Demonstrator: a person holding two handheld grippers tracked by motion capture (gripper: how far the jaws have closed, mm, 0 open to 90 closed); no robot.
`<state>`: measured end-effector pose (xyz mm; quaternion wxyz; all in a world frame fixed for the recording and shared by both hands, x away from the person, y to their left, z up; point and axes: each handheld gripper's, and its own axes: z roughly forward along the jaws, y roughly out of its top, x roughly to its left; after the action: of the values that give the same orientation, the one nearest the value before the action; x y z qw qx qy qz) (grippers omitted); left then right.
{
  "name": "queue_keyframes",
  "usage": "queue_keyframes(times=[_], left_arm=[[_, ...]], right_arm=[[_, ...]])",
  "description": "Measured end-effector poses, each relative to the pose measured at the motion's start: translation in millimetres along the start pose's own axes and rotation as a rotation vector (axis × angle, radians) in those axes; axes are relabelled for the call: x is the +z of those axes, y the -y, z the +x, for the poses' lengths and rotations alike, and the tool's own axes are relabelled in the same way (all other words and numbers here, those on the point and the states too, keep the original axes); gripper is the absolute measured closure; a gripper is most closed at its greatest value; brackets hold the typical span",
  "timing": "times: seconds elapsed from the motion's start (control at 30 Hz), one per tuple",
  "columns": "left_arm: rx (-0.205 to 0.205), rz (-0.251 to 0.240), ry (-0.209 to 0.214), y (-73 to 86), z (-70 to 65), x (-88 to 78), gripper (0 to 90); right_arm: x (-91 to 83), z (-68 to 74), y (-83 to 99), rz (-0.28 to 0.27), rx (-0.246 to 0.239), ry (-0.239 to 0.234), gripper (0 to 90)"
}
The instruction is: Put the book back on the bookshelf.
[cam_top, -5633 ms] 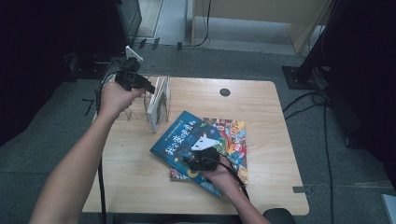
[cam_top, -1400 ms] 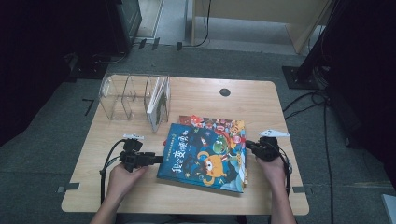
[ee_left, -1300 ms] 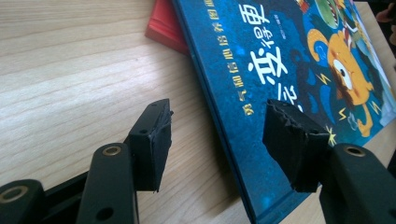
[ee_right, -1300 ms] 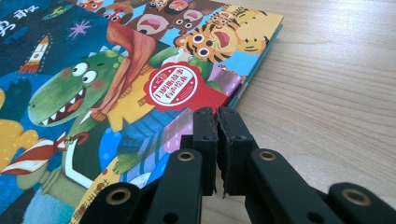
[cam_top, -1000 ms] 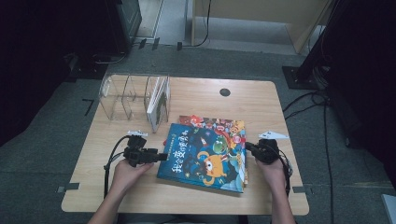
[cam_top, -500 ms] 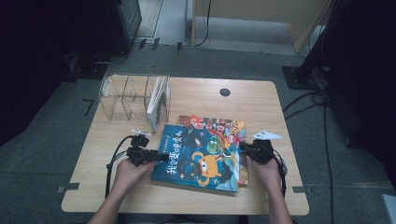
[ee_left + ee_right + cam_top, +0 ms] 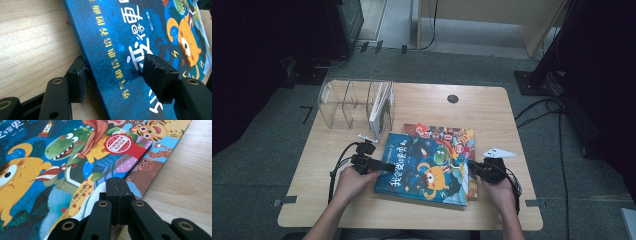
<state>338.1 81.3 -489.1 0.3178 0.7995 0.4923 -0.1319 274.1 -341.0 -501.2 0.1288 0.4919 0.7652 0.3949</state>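
Note:
A blue picture book (image 7: 427, 172) with an orange monster lies on top of a second, colourful book (image 7: 447, 136) on the wooden table (image 7: 492, 115). My left gripper (image 7: 387, 167) is at the blue book's left edge. Its jaws have just been closing and straddle that edge (image 7: 100, 82): one pad (image 7: 77, 82) sits beside the spine, the other (image 7: 160, 75) over the cover. My right gripper (image 7: 469, 164) is shut with nothing in it. Its tip (image 7: 117, 186) rests against the blue book's right edge, above the lower book's tiger cover (image 7: 150, 170).
A clear plastic book holder (image 7: 347, 102) stands at the table's back left, with a thin book (image 7: 381, 107) upright in its right slot. A black grommet (image 7: 453, 99) sits near the back edge. Cables (image 7: 337, 165) trail from both grippers.
The right gripper has pushed a little leftward against the blue book. The book has slid slightly left, deeper between the left gripper's jaws. The left hand has hardly moved.

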Motion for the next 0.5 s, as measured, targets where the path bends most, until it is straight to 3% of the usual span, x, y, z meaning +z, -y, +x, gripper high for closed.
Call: queue_keyframes(times=[0.17, 0.37, 0.5], left_arm=[[0.004, 0.021, -0.005, -6.1, -5.7, -12.9, 42.7], [0.006, -0.001, 0.002, -22.1, -24.0, -52.9, 48.9], [0.012, 0.012, 0.004, -30.6, -32.0, -66.1, 51.8]], right_arm=[[1.8, -0.1, -0.7, -0.003, -0.006, -0.014, 90.0], [9.6, 4.5, -5.4, 0.001, -0.018, -0.064, 90.0], [15.4, 9.9, -8.8, 0.001, -0.019, -0.075, 90.0]])
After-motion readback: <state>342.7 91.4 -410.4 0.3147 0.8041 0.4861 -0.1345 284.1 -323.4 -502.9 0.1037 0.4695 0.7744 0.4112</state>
